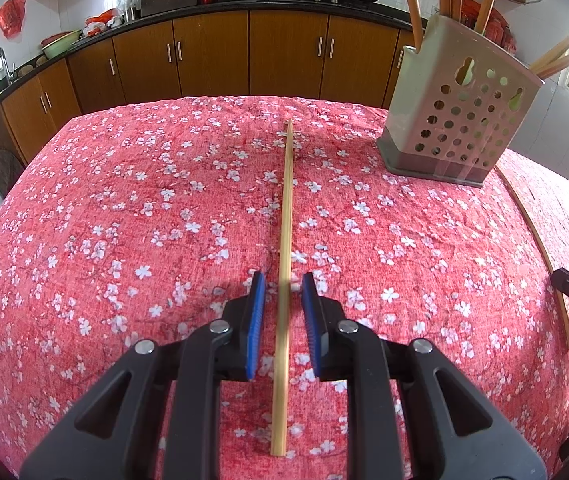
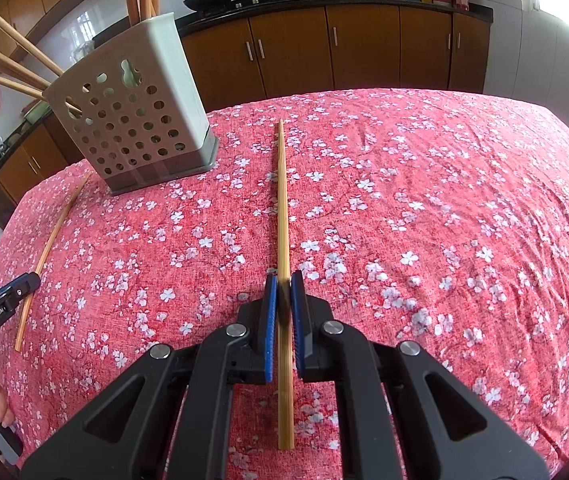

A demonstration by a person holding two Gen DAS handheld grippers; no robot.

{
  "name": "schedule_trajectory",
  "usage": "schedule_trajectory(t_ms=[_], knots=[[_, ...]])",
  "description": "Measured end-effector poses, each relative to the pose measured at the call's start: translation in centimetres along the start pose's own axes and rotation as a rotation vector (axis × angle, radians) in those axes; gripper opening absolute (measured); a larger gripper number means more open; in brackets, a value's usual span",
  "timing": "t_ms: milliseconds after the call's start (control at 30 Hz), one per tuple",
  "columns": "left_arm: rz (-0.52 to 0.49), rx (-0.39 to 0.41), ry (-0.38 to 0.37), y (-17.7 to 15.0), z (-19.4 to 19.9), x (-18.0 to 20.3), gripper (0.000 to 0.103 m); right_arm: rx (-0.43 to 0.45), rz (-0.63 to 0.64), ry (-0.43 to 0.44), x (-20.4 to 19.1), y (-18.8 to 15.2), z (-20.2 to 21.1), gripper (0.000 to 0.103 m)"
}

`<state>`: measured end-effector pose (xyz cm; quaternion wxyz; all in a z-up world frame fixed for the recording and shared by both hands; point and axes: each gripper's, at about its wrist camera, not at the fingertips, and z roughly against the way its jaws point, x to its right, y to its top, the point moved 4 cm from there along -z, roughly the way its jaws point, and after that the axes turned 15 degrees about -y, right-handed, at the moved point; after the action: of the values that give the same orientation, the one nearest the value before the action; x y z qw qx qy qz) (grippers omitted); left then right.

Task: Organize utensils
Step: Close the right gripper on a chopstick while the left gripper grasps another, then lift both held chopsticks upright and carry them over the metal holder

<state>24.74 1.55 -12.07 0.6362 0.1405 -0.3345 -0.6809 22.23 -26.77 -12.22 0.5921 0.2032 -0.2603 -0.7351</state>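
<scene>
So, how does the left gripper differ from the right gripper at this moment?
The left gripper has a gap on each side of its chopstick; the right gripper is shut on its chopstick. The holder stands right of the left gripper, left of the right one. Both have blue pads and point along a chopstick.

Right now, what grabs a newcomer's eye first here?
A red floral tablecloth fills both views. A bamboo chopstick lies between the left gripper's open blue pads, while the right gripper clamps another chopstick. Between the grippers stands a perforated grey utensil holder, already bristling with chopsticks.
</scene>
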Motion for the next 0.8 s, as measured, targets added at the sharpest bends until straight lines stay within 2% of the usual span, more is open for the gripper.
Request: schedule_trajectory(t_ms=[100,200,300,567,800], knots=[[0.008,0.002,-0.005,-0.1,0.2,-0.5,0.008,0.0,-0.01,0.01,0.3,0.0,0.0,0.008],[-0.018,-0.01,0.003,-0.3,0.7,-0.8,0.008,0.019,-0.005,0.003,0.4,0.0,0.6,0.008],[-0.031,0.018,-0.001,-0.1,2.1,-0.9,0.007,0.066,-0.008,0.002,0.7,0.2,2.1,0.008],[-0.085,0.157,-0.034,2.8,7.7,0.6,0.008,0.208,-0.042,0.02,1.9,2.8,7.0,0.008],[-0.098,0.273,-0.08,5.9,11.7,2.4,0.008,0.29,-0.085,0.041,3.2,5.1,9.6,0.007]])
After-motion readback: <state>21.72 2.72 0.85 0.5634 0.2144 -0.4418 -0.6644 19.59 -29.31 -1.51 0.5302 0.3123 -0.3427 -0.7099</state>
